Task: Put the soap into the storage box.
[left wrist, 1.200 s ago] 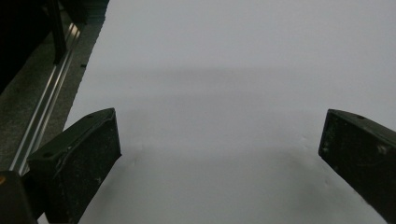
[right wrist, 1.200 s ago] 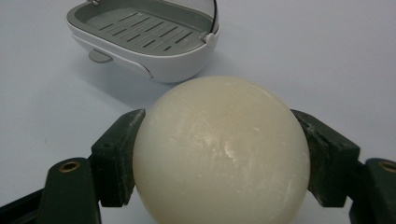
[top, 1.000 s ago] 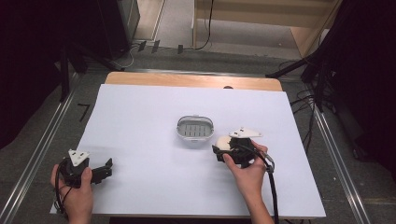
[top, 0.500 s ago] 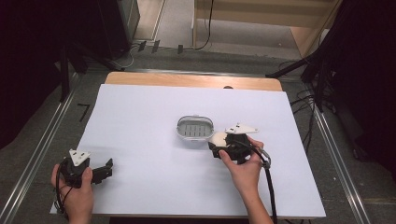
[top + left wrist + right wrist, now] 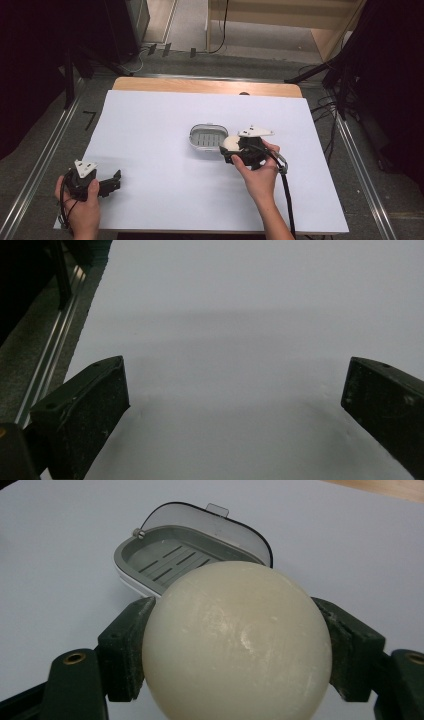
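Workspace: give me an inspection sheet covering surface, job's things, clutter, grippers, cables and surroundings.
Surface: white sheet over a wooden table, bare wood strip at the far edge.
Job's things: round cream soap clamped in the right gripper; open grey soap box with slotted tray, lid raised, just beyond it.
Clutter: nothing seen.
Grippers: right gripper shut on the soap beside the box; left gripper open, nothing between its jaws, at the near left corner.
Cables: black cable trails from the right gripper along the forearm.
Surroundings: metal rails along both sides, dark curtains, floor cables beyond the table.
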